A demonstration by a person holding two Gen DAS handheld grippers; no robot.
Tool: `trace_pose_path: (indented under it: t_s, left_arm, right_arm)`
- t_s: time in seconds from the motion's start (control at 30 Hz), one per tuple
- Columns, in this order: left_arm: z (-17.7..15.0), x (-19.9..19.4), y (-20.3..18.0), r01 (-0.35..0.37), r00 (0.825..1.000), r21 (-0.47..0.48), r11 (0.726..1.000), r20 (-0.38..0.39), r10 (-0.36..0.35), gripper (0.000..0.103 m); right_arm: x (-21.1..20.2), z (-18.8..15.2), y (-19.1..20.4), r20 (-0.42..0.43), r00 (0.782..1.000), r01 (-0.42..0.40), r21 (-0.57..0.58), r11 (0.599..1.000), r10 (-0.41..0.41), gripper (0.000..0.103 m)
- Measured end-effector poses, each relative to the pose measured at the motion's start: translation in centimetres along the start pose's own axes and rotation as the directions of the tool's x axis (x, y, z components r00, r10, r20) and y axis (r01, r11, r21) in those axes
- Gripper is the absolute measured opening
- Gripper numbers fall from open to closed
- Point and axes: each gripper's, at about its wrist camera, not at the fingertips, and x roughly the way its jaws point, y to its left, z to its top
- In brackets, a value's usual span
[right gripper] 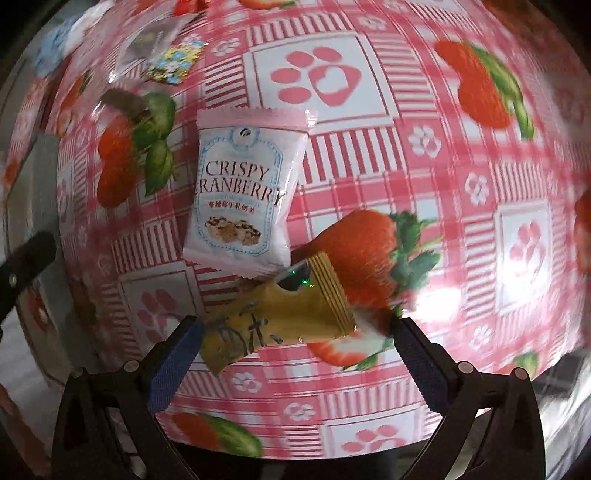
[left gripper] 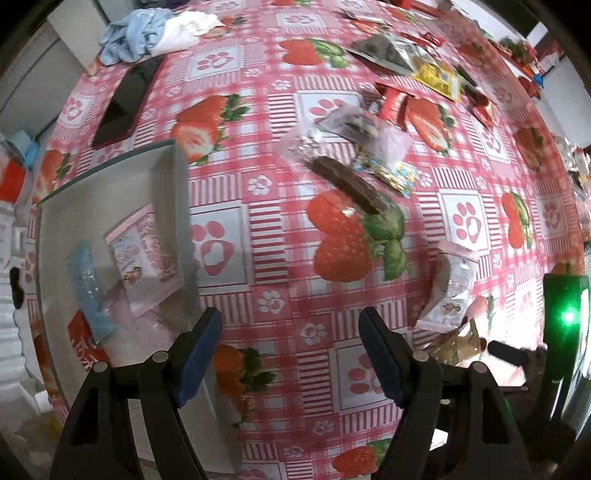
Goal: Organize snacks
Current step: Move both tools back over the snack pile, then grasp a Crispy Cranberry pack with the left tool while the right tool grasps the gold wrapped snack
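On the left of the left wrist view stands a pale tray (left gripper: 170,155). It holds a pink cranberry packet (left gripper: 144,254) and a blue packet (left gripper: 88,291). My left gripper (left gripper: 290,332) hangs open over bare tablecloth beside the tray, with nothing between its fingers. In the right wrist view, my right gripper (right gripper: 297,325) points down, open, over a gold wafer packet (right gripper: 280,317). That packet lies on the cloth between the pads, which do not press on it. A second cranberry packet (right gripper: 240,192) lies flat just beyond it. The same pair shows in the left wrist view: cranberry packet (left gripper: 450,295), gold packet (left gripper: 458,343).
A brown bar (left gripper: 347,184) and clear packets (left gripper: 351,129) lie mid-table. Several more snacks, among them a yellow packet (left gripper: 439,75) and a red one (left gripper: 395,103), lie at the far right. A dark phone (left gripper: 122,103) and crumpled cloths (left gripper: 147,33) sit far left.
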Motion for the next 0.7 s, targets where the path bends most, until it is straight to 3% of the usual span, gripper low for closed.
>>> trace_pose_path:
  t_s: [0.1, 0.2, 0.43, 0.53, 0.7]
  left_arm:
    - [0.0, 0.3, -0.9, 0.011, 1.0, 0.023, 1.0, -0.011, -0.011, 0.079]
    - [0.2, 0.5, -1.7, 0.021, 1.0, 0.039, 0.999, -0.018, -0.02, 0.079]
    - [0.4, 1.0, -3.9, 0.058, 0.998, 0.064, 0.996, -0.037, -0.056, 0.08]
    - [0.6, 1.1, -5.9, 0.08, 0.996, 0.094, 0.992, -0.039, -0.077, 0.08]
    - [1.2, 2.0, -10.2, 0.124, 0.992, 0.147, 0.981, -0.047, -0.118, 0.08]
  right_arm:
    - [-0.7, 0.2, -0.9, 0.026, 0.998, 0.05, -0.021, 0.999, -0.049, 0.103]
    - [-1.0, 0.9, -3.1, 0.053, 0.987, 0.155, -0.022, 0.988, -0.153, 0.103]
    - [-3.1, 1.7, -8.9, 0.084, 0.988, 0.121, 0.095, 0.988, -0.129, 0.103]
    - [-3.8, 0.9, -9.4, 0.095, 0.988, 0.116, 0.029, 0.993, -0.118, 0.103]
    - [-3.4, -2.6, -8.6, 0.096, 0.98, 0.184, -0.103, 0.978, -0.174, 0.103]
